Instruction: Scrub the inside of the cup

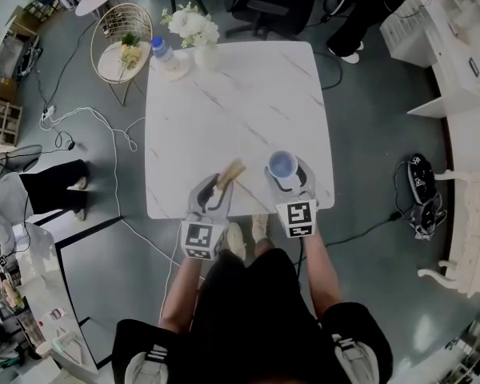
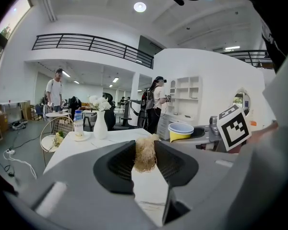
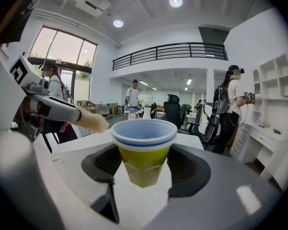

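My right gripper (image 3: 144, 169) is shut on a yellow cup (image 3: 143, 150) with a blue rim, held upright above the near edge of the white marble table (image 1: 240, 102). From the head view the cup (image 1: 282, 166) shows its pale blue inside. My left gripper (image 2: 145, 163) is shut on a tan fibrous scrubber (image 2: 145, 154), which sticks out forward between the jaws. In the head view the scrubber (image 1: 230, 173) points toward the cup from the left, a short gap apart. The right gripper view shows the scrubber (image 3: 90, 121) at the left of the cup's rim.
At the table's far edge stand a white vase of flowers (image 1: 197, 34) and a plastic bottle (image 1: 165, 54) on a saucer. A round wire side table (image 1: 120, 50) stands beyond the far left corner. Cables (image 1: 104, 126) lie on the floor to the left. People stand in the background.
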Demonstrator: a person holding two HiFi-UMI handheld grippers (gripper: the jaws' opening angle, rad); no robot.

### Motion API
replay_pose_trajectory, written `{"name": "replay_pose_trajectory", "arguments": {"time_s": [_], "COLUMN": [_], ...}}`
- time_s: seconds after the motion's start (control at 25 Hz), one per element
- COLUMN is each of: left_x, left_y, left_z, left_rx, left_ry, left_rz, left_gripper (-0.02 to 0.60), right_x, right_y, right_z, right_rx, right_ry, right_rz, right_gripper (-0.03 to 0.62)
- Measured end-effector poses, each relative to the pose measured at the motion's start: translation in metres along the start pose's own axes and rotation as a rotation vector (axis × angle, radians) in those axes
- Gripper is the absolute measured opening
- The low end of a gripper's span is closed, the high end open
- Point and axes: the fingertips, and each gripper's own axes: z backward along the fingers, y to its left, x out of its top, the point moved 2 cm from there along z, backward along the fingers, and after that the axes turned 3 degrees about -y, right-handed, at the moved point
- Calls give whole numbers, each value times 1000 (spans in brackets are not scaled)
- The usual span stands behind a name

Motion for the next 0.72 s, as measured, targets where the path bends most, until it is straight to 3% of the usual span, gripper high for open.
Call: {"name": "replay_pose_trajectory", "arguments": {"time_s": [0.72], "left_x": [-26], "left_y": [22], "left_z": [-82], "left_rx": [92], "left_ry": [75], "left_rz": [23], "left_gripper": [129], "right_x": [-56], "right_y": [-74], "right_z": [-85], "right_rx": [44], "right_ry": [80], "right_rz": [-54], "right_gripper": [295]}}
